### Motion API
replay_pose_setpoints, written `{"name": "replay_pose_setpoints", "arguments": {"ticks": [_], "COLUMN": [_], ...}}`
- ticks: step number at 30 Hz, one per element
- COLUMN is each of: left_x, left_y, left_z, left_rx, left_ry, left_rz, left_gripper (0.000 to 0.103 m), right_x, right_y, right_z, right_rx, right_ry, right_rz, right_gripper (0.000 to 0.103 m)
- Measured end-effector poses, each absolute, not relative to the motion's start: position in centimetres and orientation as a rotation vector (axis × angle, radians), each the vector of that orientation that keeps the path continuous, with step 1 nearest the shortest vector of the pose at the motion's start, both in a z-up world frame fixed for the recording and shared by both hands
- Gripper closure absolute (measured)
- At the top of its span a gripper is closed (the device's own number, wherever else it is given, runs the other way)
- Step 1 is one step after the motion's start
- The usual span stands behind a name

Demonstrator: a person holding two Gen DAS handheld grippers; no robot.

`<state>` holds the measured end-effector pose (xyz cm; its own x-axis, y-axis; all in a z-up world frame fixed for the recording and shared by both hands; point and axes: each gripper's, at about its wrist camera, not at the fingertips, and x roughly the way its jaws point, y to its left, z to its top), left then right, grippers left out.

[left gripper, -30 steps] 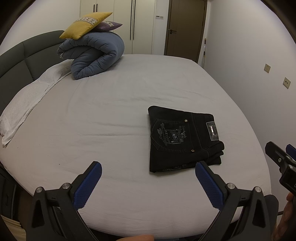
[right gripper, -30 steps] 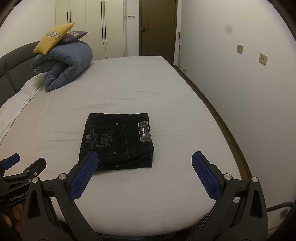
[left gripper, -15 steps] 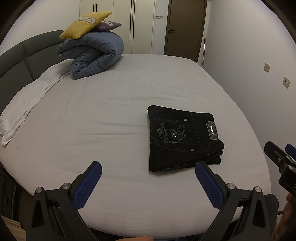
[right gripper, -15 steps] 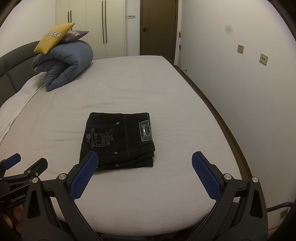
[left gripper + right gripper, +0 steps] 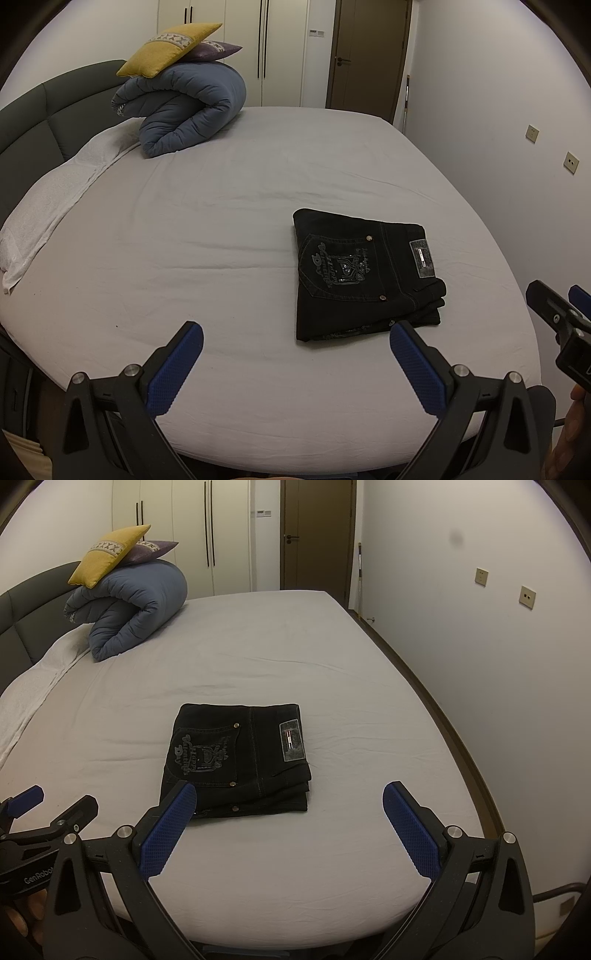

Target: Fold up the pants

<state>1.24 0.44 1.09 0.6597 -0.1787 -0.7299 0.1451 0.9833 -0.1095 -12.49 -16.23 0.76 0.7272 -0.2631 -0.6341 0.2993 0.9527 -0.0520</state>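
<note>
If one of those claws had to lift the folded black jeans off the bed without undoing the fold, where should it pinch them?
Probably the black jeans are best taken at the layered right edge below the label, where the stacked folds show. The right gripper, now open and clear of them, could slide in low from that side along the bed and pinch every layer together. The far-left edge looks smooth and closed, so it offers less to pinch.

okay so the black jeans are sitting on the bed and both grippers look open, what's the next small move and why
Probably just draw both grippers back. The black denim pants already lie folded in a compact rectangle on the grey bedsheet, and the left gripper and right gripper hang open short of them, holding nothing.
</note>
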Motion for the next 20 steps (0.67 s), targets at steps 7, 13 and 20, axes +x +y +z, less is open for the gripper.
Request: {"name": "replay_pose_setpoints", "arguments": {"ticks": [7, 13, 20], "left_x": [1.35, 1.31, 1.38], "left_y": [0.37, 0.23, 0.42], "left_z": [0.96, 0.88, 0.64], "left_rx": [-0.038, -0.033, -0.022], "left_ry": [0.833, 0.831, 0.829], "left_rz": [-0.191, -0.191, -0.185], "left_gripper": [0.000, 0.000, 0.000], "right_x": [-12.49, -12.56, -12.87], "right_y": [-16.23, -16.15, -15.73], "right_z": [0.80, 0.82, 0.63], "right_rx": [0.056, 0.057, 0.057], "right_ry": [0.691, 0.691, 0.694], "right_rz": [-0.310, -0.311, -0.311], "right_gripper": [0.000, 0.000, 0.000]}}
